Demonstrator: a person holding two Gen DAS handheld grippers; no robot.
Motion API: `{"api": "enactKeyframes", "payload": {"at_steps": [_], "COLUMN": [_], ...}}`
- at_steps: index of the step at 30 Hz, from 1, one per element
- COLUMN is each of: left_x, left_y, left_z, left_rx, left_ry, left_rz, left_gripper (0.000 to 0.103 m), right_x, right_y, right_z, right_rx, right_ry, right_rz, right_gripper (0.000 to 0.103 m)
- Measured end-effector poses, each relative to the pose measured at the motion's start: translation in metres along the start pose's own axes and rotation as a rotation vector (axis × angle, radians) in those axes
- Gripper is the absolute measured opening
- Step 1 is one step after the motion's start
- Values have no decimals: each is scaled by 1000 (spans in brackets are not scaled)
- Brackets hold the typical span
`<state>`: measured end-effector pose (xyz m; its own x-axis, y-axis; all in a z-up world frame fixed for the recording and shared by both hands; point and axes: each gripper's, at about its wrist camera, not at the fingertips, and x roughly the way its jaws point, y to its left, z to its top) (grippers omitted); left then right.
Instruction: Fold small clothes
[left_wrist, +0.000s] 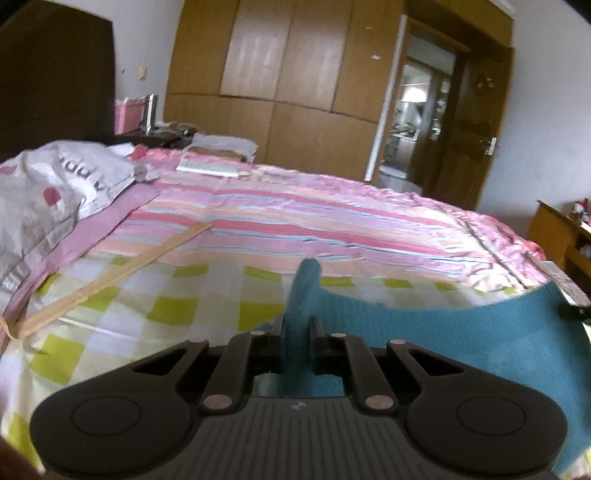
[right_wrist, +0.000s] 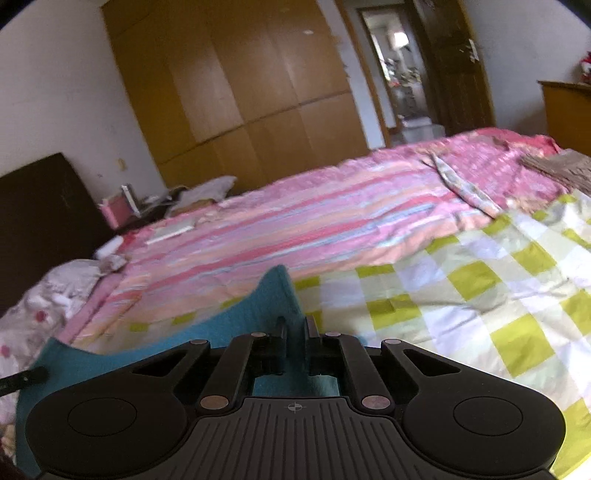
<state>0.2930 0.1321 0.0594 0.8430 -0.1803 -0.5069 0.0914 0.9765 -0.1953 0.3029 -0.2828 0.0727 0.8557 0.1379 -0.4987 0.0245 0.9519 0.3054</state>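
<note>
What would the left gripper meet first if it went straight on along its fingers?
Probably the bed: the left gripper, shut on the teal cloth, points slightly downward over the green checked sheet, with the pink striped cover beyond. Depth is unclear.

One teal garment (left_wrist: 424, 325). Two tools: the left tool (left_wrist: 297, 328) and the right tool (right_wrist: 294, 328). One bed (left_wrist: 207, 295), bearing one wooden stick (left_wrist: 110, 277) at nine o'clock and, seemingly, one white book (left_wrist: 207, 168). One wardrobe (left_wrist: 288, 74).
</note>
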Motion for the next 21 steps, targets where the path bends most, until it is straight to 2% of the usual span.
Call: {"api": "enactKeyframes", "payload": {"at_steps": [5, 10, 12, 17, 19, 21], "left_x": [38, 41, 39, 23, 10, -4], "left_y": [5, 12, 8, 13, 15, 16], "left_z": [-17, -32, -34, -25, -22, -22], "left_rx": [-14, -10, 7, -51, -58, -68], "left_ry": [71, 67, 62, 42, 17, -3], "left_rz": [64, 73, 88, 76, 78, 83], "left_gripper": [17, 23, 26, 29, 38, 42], "right_x": [45, 56, 56, 42, 31, 19], "right_y": [-14, -16, -19, -21, -18, -11], "right_z": [-22, -39, -41, -37, -36, -34], "right_rx": [24, -19, -1, 45, 48, 35], "right_ry": [83, 88, 82, 65, 34, -5], "right_rz": [-122, -146, -142, -118, -113, -123], "right_gripper": [8, 8, 8, 19, 19, 19]}}
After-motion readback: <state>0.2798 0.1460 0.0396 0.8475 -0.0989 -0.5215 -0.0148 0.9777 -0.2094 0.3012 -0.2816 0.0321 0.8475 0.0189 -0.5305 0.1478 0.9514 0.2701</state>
